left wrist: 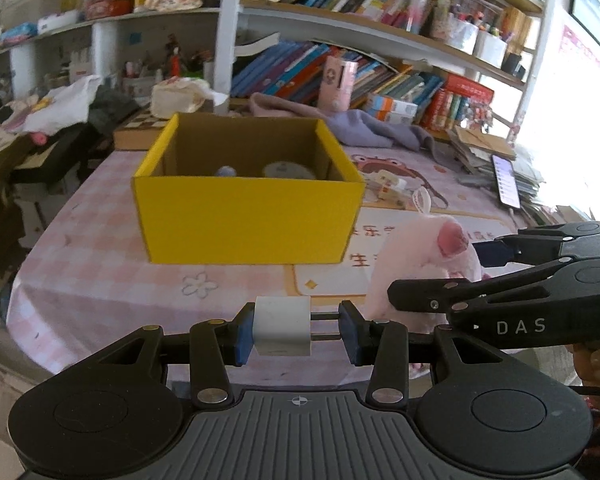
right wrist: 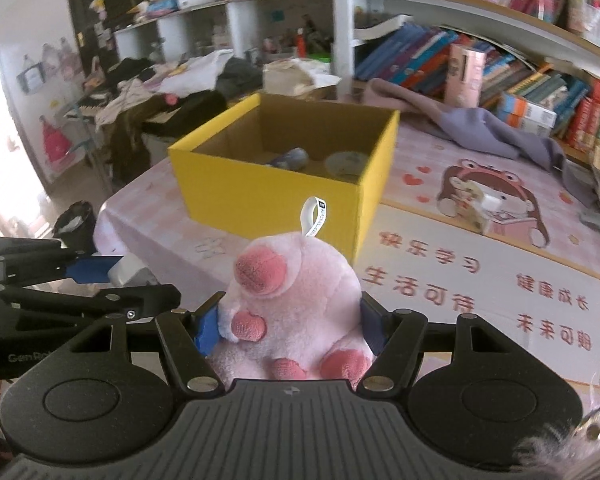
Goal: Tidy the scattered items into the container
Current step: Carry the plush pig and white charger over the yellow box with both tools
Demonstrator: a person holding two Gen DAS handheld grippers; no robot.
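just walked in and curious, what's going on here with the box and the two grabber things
A person is tidying a table with two handheld grippers. The left gripper is shut on a white charger plug, the right gripper on a pink plush toy. Both are held in front of the yellow box, which already holds a couple of small items.

A table (left wrist: 100, 272) under a pink checked cloth printed with a cartoon girl stands before long white shelves (left wrist: 340, 20) packed with leaning colourful books (left wrist: 300, 68). A crumpled lilac-grey cloth (left wrist: 364, 124) lies along the table's far edge. Clothes are heaped on dark furniture (right wrist: 140, 92) to the left. Strong daylight floods in from a bright window (left wrist: 572, 120) on the right.
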